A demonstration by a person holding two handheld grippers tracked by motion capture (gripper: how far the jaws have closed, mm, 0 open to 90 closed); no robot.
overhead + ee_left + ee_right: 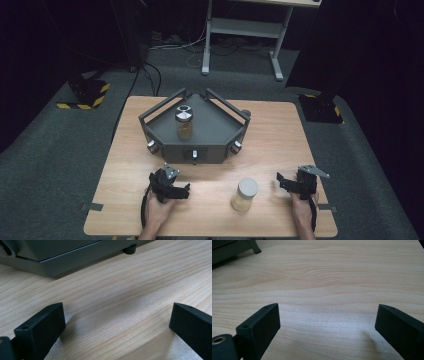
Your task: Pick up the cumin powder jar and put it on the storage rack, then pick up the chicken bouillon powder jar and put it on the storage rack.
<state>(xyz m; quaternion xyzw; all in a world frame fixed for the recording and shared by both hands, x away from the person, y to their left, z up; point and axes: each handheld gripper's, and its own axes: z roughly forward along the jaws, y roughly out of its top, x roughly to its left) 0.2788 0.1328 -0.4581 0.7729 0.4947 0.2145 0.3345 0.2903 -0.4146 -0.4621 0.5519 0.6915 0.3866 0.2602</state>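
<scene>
Jar [244, 194] with grey lid stands upright on the wooden surface [270, 135], between both grippers — nearer the right gripper [283, 182], apart from it. Second jar [184, 122] sits upright on the dark grey platform [215, 135]. Left gripper [184, 191] rests low, jaws wide apart; right gripper jaws wide apart too — both empty.

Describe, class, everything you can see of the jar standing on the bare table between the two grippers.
The jar is a small clear container, probably glass or plastic, with a pale grey round lid screwed on. It holds a yellowish-tan filling nearly to the top. It stands upright on the wooden table, nearer the right gripper, touching nothing else.
</scene>
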